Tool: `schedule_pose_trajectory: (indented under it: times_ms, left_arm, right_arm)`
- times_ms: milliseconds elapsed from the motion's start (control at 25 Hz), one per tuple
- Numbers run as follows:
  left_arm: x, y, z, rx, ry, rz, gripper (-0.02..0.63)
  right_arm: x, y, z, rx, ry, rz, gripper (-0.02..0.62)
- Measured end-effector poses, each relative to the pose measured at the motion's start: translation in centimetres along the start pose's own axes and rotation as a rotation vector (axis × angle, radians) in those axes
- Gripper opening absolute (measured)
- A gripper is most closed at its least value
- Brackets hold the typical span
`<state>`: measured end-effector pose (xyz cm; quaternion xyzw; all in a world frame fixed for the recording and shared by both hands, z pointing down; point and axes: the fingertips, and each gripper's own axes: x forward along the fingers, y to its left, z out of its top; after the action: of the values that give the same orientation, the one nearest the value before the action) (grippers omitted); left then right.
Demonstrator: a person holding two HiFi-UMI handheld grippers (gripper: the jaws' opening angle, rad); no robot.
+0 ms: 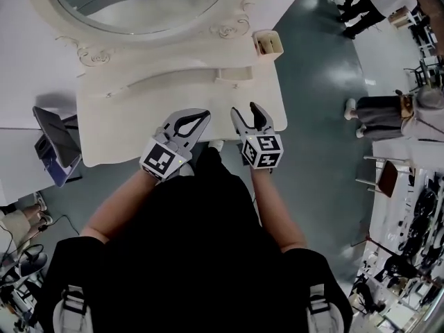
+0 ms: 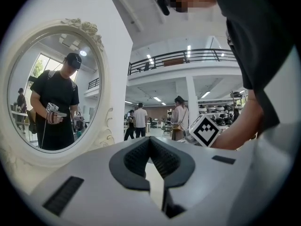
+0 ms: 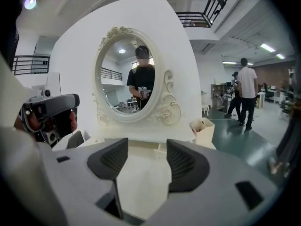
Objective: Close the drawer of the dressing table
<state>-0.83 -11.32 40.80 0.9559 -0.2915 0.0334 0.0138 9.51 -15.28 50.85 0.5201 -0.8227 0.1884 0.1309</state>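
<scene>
The cream dressing table [image 1: 118, 127] with its oval mirror [image 1: 139, 2] stands right in front of me. Its drawer shows in no view; the tabletop and my body hide the front. My left gripper [image 1: 202, 115] hovers over the table's near edge, shut with its tips touching and nothing between them. The left gripper view has those jaws [image 2: 149, 142] pointing level past the mirror [image 2: 51, 88]. My right gripper [image 1: 246, 109] is beside it at the near edge, open and empty. In the right gripper view the jaws [image 3: 146, 155] frame bare tabletop [image 3: 141, 182] below the mirror [image 3: 134, 84].
A small cream organiser box [image 1: 268, 44] stands on the table's back right corner [image 3: 203, 128]. A low raised shelf [image 1: 232, 75] runs under the mirror. A dark seat or device [image 1: 59, 144] is left of the table. People [image 1: 388, 109] and a chair [image 1: 385, 175] are on the floor to the right.
</scene>
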Motion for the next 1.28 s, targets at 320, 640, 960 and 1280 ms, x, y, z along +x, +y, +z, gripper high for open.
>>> schedule_pose_trajectory:
  times_ms: [320,640,960,1280]
  left_arm:
    - [4.1,2.8,-3.0,-0.025,0.035,0.002,-0.011]
    - [7.2,5.5,-5.4,-0.024,0.049,0.006,-0.011]
    - [9.3,6.6,-7.6,-0.028,0.073,-0.002,-0.011]
    - [11.6,7.6,-9.4,-0.059,0.067,-0.007,-0.011]
  right_arm:
    - [6.2,-3.4,-3.2,0.003,0.090,-0.007,0.241]
    - [10.9,-6.8,-6.8,0.032,0.186,-0.096,0.239]
    - [14.0,-8.6,-10.2,-0.007,0.288,-0.155,0.236]
    - [16.2,-9.8,-11.9,0.022,0.324,-0.171,0.227]
